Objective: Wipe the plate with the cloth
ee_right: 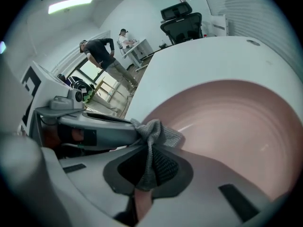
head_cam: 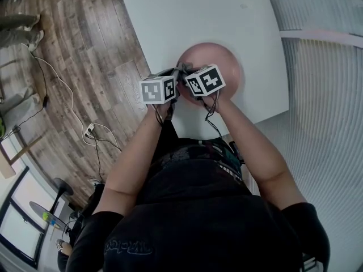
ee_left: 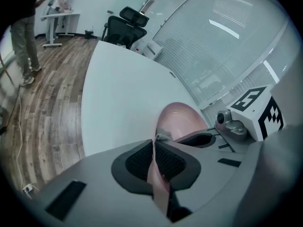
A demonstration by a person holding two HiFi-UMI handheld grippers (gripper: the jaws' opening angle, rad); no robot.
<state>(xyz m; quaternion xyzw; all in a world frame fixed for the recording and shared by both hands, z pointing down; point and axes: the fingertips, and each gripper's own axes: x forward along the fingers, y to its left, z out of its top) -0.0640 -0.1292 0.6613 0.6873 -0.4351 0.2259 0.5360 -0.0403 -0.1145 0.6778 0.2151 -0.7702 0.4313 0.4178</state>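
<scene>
A round pink plate (head_cam: 218, 58) lies on the white table (head_cam: 198, 16) near its front edge. At the plate's left rim my left gripper (head_cam: 170, 75) is shut on that rim; in the left gripper view a pink strip of plate (ee_left: 177, 119) runs between its dark pads (ee_left: 142, 160). My right gripper (head_cam: 190, 72) sits close beside it, shut on a bunched grey cloth (ee_right: 156, 131). The cloth rests on the plate (ee_right: 232, 122) just inside the rim. A tuft of cloth (ee_left: 163, 136) shows past the left gripper's tips.
The table's left edge (head_cam: 142, 44) drops to a wood floor with cables (head_cam: 91, 132). A black office chair (ee_left: 125, 25) stands at the table's far end. People stand at a desk far off (ee_right: 102, 51). White blinds (head_cam: 323, 95) are on the right.
</scene>
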